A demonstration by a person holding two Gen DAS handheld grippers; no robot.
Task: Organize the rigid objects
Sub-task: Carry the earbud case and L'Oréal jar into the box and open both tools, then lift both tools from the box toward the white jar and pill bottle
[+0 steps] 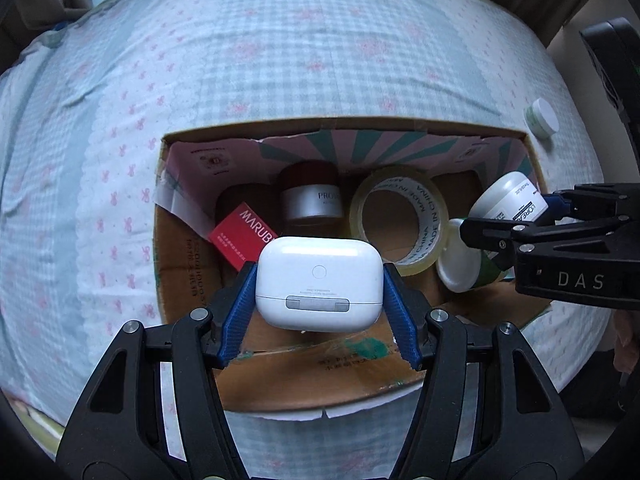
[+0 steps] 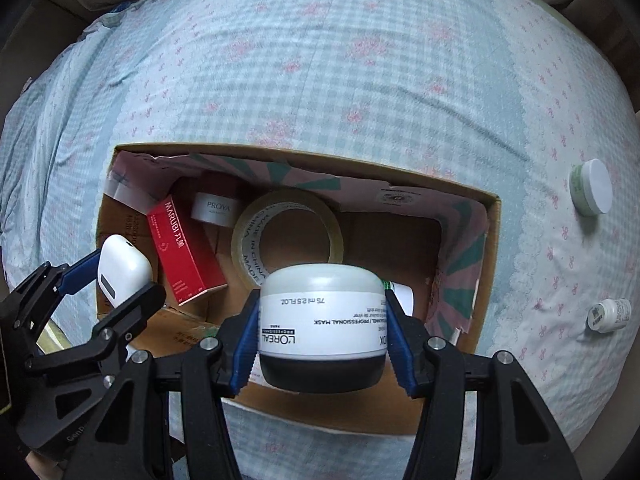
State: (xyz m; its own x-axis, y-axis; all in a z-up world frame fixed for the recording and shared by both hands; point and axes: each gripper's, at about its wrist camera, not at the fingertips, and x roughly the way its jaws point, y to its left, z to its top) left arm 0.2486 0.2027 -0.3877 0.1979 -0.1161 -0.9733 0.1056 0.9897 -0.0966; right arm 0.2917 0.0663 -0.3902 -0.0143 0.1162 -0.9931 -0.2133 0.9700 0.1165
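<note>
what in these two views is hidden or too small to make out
- Left wrist view: the red box is part hidden by the earbud case in the left claw.
- Right wrist view: the jar in the right claw covers a white item behind it.
- Right wrist view: label on the small bottle on the bedspread is too small to read.

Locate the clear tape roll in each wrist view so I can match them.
Left wrist: tape roll right of centre, inside the cardboard box, beyond the held white earbud case.
Right wrist: tape roll near centre, just above the held L'Oreal jar.
Shared landmark: the red Marubi box, left of the roll in both.
</note>
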